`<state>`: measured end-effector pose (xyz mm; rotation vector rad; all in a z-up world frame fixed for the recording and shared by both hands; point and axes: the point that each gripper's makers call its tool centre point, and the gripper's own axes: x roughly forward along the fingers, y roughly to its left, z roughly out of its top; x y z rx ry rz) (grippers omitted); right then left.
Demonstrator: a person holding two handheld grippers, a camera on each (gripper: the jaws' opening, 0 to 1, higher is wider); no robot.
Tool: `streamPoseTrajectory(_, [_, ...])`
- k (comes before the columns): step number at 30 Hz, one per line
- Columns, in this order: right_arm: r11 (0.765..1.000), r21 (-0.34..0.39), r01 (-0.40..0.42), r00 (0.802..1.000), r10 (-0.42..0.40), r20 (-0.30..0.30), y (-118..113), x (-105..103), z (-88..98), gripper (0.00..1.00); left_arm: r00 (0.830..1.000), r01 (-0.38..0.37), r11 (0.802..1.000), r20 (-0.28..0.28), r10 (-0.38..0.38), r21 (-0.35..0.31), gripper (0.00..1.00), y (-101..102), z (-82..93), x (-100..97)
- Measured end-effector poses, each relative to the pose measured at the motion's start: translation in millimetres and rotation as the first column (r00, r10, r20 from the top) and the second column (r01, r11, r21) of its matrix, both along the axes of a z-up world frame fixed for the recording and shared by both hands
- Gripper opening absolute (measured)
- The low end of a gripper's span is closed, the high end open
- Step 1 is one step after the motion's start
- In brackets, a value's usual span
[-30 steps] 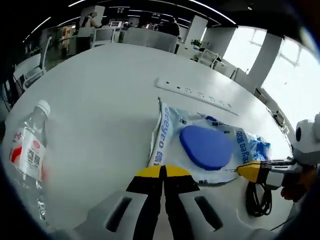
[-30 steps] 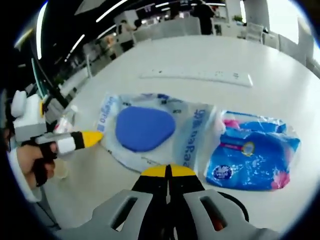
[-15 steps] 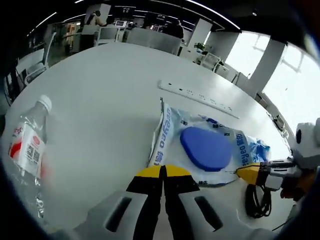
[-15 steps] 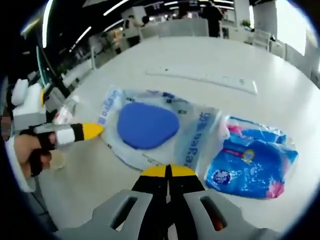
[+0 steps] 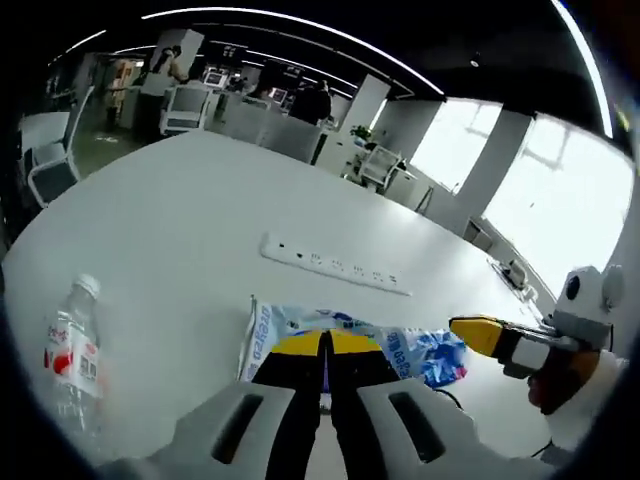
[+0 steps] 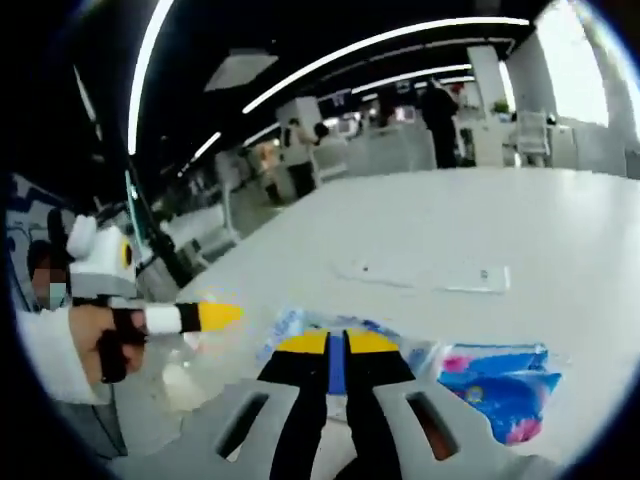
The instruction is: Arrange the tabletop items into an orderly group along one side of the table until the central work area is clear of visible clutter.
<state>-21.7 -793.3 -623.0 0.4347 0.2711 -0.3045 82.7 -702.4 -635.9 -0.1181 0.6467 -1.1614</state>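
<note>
My left gripper [image 5: 322, 345] is shut with nothing in it, its yellow tips just in front of a clear plastic bag with blue print [image 5: 260, 330]. A blue packet [image 5: 432, 356] lies to the right of the bag. A water bottle [image 5: 72, 350] stands at the left. My right gripper [image 5: 464, 329] comes in from the right, held by a hand. In the right gripper view, my right gripper [image 6: 336, 343] is shut and empty above the clear bag [image 6: 286, 324], with the blue packet [image 6: 497, 386] at the right. The left gripper [image 6: 230, 315] reaches in from the left.
A long white power strip [image 5: 335, 266] lies on the big white table [image 5: 170, 220] beyond the bag, and it is also seen as the power strip [image 6: 430, 275] in the right gripper view. Office chairs and desks stand past the table's far edge.
Both views have tilted upward, so the bag and packet sit lower in the pictures and more of the room shows. Both grippers stay shut. The items lie where they were.
</note>
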Motion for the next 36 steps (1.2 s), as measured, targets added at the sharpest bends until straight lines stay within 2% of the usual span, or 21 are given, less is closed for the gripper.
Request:
streamPoseTrajectory(3, [0.999,-0.029,0.023,1.0,-0.023,-0.019,1.9,-27.7,7.7,0.0,0.998,0.02,1.0,0.063,-0.021,0.011,0.0,18.6,14.4,-7.9])
streamPoseTrajectory(6, [0.997,-0.016,0.079,0.997,-0.079,-0.023,2.4,-56.5,11.3,0.0,0.988,0.057,0.997,0.14,-0.063,0.046,0.0,38.0,24.5,-15.9])
streamPoseTrajectory(9, [0.995,-0.005,0.102,0.994,-0.102,-0.036,10.2,-82.4,10.8,0.0,0.984,0.052,0.996,0.164,-0.063,0.068,0.0,52.1,30.2,-19.9])
streamPoseTrajectory(10, [0.995,-0.005,0.101,0.994,-0.101,-0.039,11.9,-85.1,10.7,0.0,0.984,0.051,0.996,0.167,-0.062,0.069,0.0,55.8,32.7,-21.7])
streamPoseTrajectory(13, [0.996,-0.031,0.083,0.993,-0.085,-0.086,25.8,-107.0,6.2,0.0,0.975,0.062,0.994,0.208,-0.081,0.095,0.0,70.2,36.7,-25.9])
streamPoseTrajectory(15, [0.996,-0.015,0.084,0.991,-0.085,-0.102,33.3,-119.9,1.7,0.0,0.976,0.055,0.994,0.203,-0.073,0.093,0.0,78.1,37.5,-27.8])
streamPoseTrajectory(17, [0.998,0.017,0.053,0.991,-0.05,-0.121,44.0,-129.0,-3.6,0.0,0.978,0.056,0.993,0.197,-0.075,0.101,0.0,85.3,34.9,-30.6])
streamPoseTrajectory(20, [0.998,0.019,0.062,0.99,-0.059,-0.13,49.3,-143.7,-6.1,0.0,0.982,0.055,0.992,0.174,-0.074,0.112,0.0,94.4,30.4,-34.4])
streamPoseTrajectory(22, [0.995,0.067,0.071,0.989,-0.061,-0.137,53.8,-151.8,-9.3,0.0,0.981,0.055,0.99,0.175,-0.078,0.132,0.0,101.7,26.8,-36.5])
streamPoseTrajectory(24, [0.99,0.105,0.09,0.988,-0.076,-0.131,55.0,-157.5,-10.2,0.0,0.983,0.048,0.989,0.166,-0.071,0.139,0.0,108.1,24.0,-36.6])
streamPoseTrajectory(28, [0.986,0.134,0.103,0.987,-0.084,-0.137,55.5,-162.3,-14.7,0.0,0.992,0.021,0.991,0.123,-0.037,0.129,0.0,113.8,18.9,-35.4])
streamPoseTrajectory(31, [0.989,0.117,0.096,0.981,-0.074,-0.18,55.0,-164.2,-20.0,0.0,0.993,0.047,0.987,0.098,-0.063,0.151,0.0,112.4,11.1,-38.7])
streamPoseTrajectory(32, [0.993,0.086,0.084,0.97,-0.062,-0.234,53.1,-167.9,-24.8,0.0,0.993,0.049,0.988,0.095,-0.064,0.149,0.02,111.3,11.3,-39.2])
streamPoseTrajectory(33, [0.996,0.067,0.067,0.963,-0.047,-0.265,52.7,-169.5,-27.8,0.0,0.994,0.052,0.992,0.085,-0.062,0.114,0.14,106.8,14.3,-40.5])
streamPoseTrajectory(34, [0.998,0.047,0.041,0.954,-0.025,-0.3,52.0,-171.0,-32.0,0.0,0.997,0.043,0.995,0.06,-0.048,0.091,0.27,104.2,12.4,-37.0])
streamPoseTrajectory(35, [0.998,0.057,0.04,0.952,-0.021,-0.306,52.0,-171.0,-33.9,0.08,0.999,0.034,0.995,0.032,-0.037,0.096,0.42,103.7,8.6,-35.5])
streamPoseTrajectory(36, [0.994,0.081,0.069,0.953,-0.042,-0.301,49.3,-170.8,-35.6,0.18,1.0,0.023,0.994,0.011,-0.025,0.105,0.62,103.5,4.9,-33.8])
